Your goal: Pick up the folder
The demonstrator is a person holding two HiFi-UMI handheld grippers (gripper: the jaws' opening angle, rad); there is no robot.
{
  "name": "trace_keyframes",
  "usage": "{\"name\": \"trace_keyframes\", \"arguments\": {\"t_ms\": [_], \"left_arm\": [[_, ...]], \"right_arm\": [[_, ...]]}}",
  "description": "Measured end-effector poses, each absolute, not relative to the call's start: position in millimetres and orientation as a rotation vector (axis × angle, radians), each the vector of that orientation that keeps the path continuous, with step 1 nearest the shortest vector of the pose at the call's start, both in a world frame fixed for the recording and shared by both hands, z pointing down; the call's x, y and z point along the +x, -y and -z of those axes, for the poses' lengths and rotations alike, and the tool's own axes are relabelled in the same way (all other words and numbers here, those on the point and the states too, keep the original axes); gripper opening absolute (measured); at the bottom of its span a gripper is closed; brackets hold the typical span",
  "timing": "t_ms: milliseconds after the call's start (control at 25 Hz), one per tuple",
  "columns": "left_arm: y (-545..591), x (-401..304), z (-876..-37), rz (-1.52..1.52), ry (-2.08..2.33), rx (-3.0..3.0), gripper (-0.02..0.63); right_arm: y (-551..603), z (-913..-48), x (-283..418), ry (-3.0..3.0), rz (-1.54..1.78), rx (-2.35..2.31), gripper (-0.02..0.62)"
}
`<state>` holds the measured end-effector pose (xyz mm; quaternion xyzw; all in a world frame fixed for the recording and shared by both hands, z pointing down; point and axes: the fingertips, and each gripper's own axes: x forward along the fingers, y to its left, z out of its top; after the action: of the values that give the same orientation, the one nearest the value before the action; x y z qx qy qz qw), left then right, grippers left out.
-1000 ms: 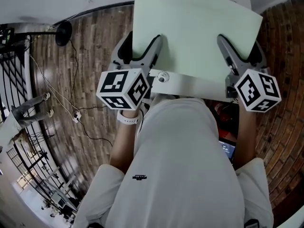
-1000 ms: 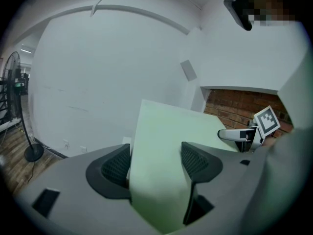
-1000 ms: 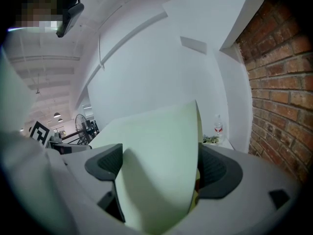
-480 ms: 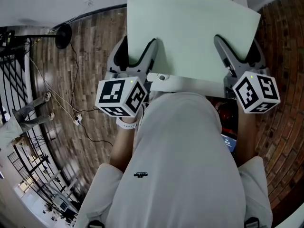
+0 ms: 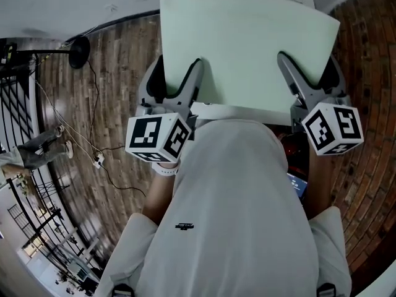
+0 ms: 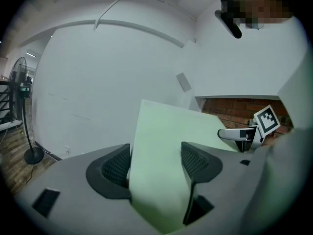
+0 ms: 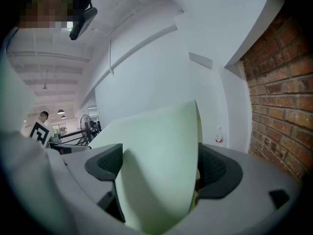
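Pale green folder (image 5: 247,42) is up in the air in front of the person's chest, w/ the wood-plank floor (image 5: 124,73) well below it. No worktop or other support shows under it in any view. In the head view it lies roughly flat, far edge pointing away from the person, w/ a slight bow across its width.

Left hand-held gripper (image 6: 156,164) is clamped on the folder's near edge, left side. Its ribbed pads (image 6: 116,166) press the sheet one on each face, no gap. Right hand-held gripper (image 7: 159,169) does the same on the right side of that edge, jaws closed onto the folder w/ the sheet filling the space btwn them. The two grips sit well apart, approx symmetric.

Progress, as a judgement: pick-up looks done, i.e. the folder is off any surface, carried wholly by both grippers and touching nothing else. Nothing obvious is left except holding steady, since the task names no drop-off spot. Risk: the thin, bendy folder could sag or slip if either clamp loosens.
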<state>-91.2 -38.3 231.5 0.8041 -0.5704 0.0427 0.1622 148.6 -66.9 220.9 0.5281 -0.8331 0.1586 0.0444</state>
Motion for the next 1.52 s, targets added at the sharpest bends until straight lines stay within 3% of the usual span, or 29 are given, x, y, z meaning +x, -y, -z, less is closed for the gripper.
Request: {"name": "trace_keyframes", "arguments": {"t_ms": [1520], "left_arm": [[23.0,-94.6,-231.1,-0.102,1.597,2.318,0.337]], "right_arm": [[47.4,-219.3,145.4,2.543,-0.479,1.633,0.472]]}}
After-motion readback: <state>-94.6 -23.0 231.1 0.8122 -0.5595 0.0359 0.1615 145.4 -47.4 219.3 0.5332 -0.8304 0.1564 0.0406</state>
